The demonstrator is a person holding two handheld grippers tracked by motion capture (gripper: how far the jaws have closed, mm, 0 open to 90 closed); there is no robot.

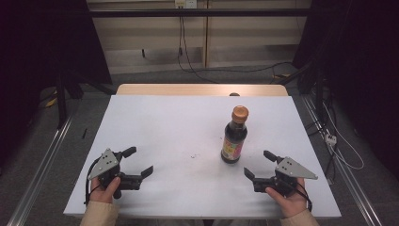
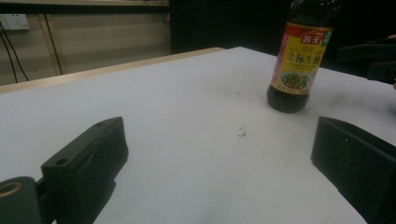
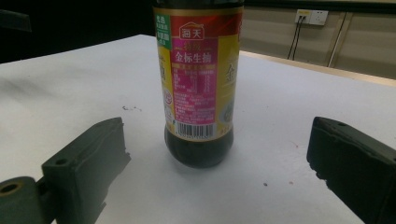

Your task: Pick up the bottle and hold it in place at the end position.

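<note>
White table [image 1: 155, 141] under dim room light, dark curtains at both sides, cables trailing on the floor behind. One soy sauce bottle [image 1: 235, 135] stands upright right of centre, orange cap [image 1: 240, 113] on, dark liquid nearly to the neck. My right hand-held gripper [image 1: 256, 164] sits near the table's front edge just short of the bottle, jaws spread wide, nothing between them; in the right gripper view the bottle [image 3: 199, 84] stands ahead, centred between the jaws. My left hand-held gripper [image 1: 138, 161] rests well apart at the left, jaws equally wide and empty, the bottle [image 2: 299, 56] off to its far right. Risks as I judge them: bottle is tall, narrow-based and top-heavy, so a jaw clipping the body on approach could tip it. Glossy label and rounded glass may slip if I close too low or off-centre. A high grip near the neck could let the base swing. If the cap is loose, a fall means sauce across the sheet.
</note>
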